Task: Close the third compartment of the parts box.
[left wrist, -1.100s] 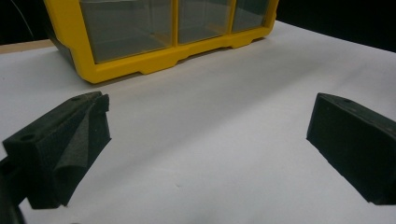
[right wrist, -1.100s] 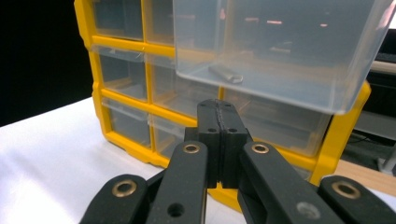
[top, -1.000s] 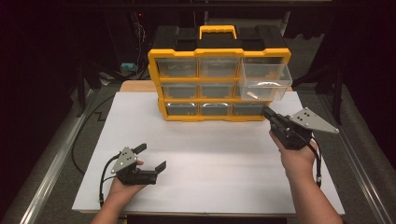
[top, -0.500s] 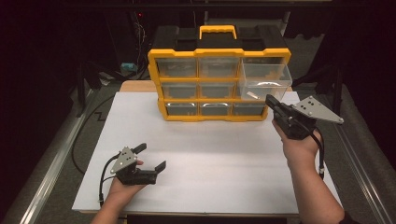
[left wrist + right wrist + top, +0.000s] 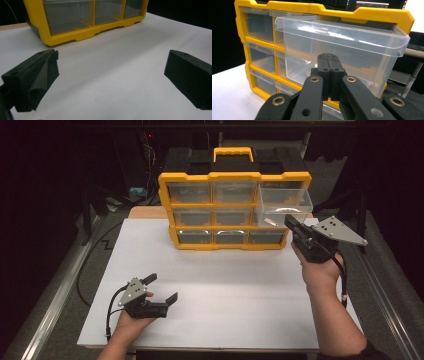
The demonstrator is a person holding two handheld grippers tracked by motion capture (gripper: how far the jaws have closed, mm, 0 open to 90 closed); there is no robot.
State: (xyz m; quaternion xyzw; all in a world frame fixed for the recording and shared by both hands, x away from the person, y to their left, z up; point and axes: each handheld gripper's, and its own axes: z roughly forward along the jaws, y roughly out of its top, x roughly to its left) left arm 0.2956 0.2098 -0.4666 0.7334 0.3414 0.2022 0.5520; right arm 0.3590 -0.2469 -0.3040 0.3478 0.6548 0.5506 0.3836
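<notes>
A yellow organiser with clear drawers stands at the back of the white table. Its large upper right drawer is pulled out part way, and a small pale item lies in it. My right gripper is shut, its tips at the drawer's lower front edge. In the right gripper view, the jaws are pressed together right in front of the clear drawer wall, with nothing seen between them. My left gripper rests open near the front left of the table. Its jaws stand wide apart, pointing at the organiser's base.
A white sheet covers the table between the two grippers. A wooden edge shows behind it at the left. Metal rails run along both sides, and dark cables and equipment sit behind the organiser.
My right gripper has moved forward and up, from above the table to the front of the pulled-out drawer. The left gripper has stayed still.
</notes>
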